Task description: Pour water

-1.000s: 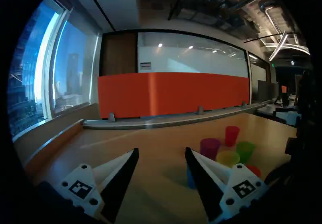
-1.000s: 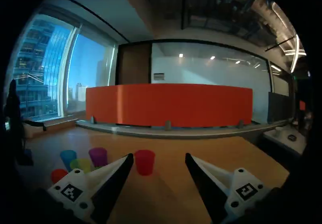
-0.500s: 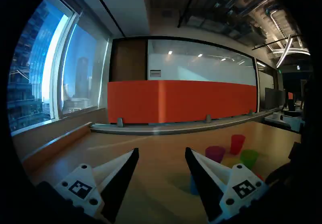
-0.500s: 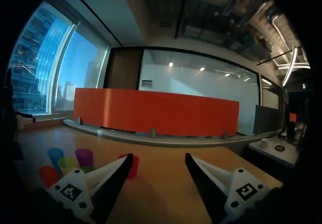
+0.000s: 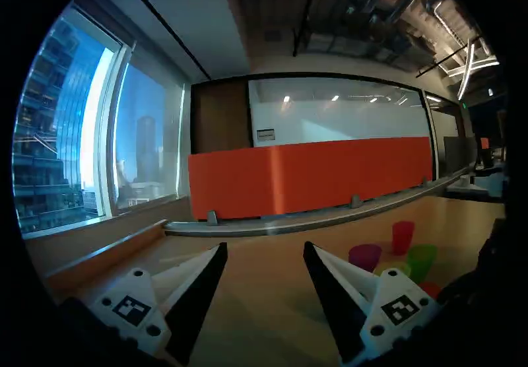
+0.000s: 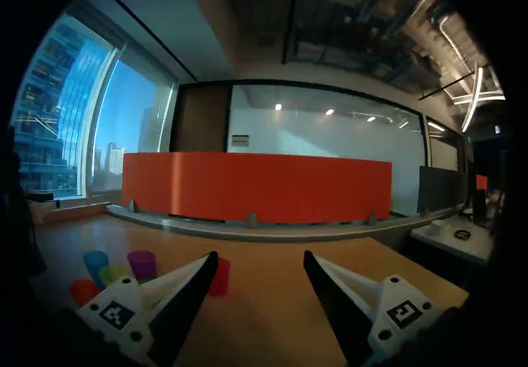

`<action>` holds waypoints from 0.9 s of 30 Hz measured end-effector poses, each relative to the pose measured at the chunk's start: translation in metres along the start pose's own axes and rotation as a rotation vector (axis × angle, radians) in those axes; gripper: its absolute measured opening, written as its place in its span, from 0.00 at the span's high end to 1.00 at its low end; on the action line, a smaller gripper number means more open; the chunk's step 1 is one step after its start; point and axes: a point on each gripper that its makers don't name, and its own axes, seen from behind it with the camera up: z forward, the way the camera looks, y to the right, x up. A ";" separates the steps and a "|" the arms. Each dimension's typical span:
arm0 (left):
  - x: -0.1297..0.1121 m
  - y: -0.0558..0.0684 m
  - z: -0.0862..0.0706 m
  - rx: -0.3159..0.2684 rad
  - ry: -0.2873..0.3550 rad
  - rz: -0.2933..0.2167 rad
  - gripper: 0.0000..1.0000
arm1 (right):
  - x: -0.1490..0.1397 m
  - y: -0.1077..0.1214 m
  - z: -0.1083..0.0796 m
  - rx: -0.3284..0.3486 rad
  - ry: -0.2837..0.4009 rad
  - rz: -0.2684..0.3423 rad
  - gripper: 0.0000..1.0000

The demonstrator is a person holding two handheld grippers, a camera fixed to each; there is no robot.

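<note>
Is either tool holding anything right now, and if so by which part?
Nothing is held: the left tool and the right tool are both open and empty over the table.

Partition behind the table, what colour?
The partition is orange; clearest in the right gripper view.

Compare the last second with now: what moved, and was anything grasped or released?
The left gripper and right gripper tilted upward a little. In the left gripper view the red cup and purple cup drifted down and right. In the right gripper view the red cup went from between the jaws to partly behind one finger. Nothing was grasped or released; both jaws stayed open.
</note>
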 end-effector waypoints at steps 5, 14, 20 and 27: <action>-0.006 0.001 -0.002 0.019 0.011 0.031 0.15 | 0.002 0.008 -0.002 -0.010 0.000 0.029 0.00; -0.026 0.001 0.000 0.027 0.001 0.001 0.15 | 0.003 0.020 -0.006 -0.038 -0.013 0.039 0.00; -0.042 0.000 0.003 0.024 -0.010 -0.021 0.15 | 0.001 0.019 -0.008 -0.043 -0.032 0.052 0.00; -0.056 -0.002 0.007 0.015 -0.023 -0.065 0.15 | 0.007 0.014 -0.009 -0.040 -0.029 0.070 0.00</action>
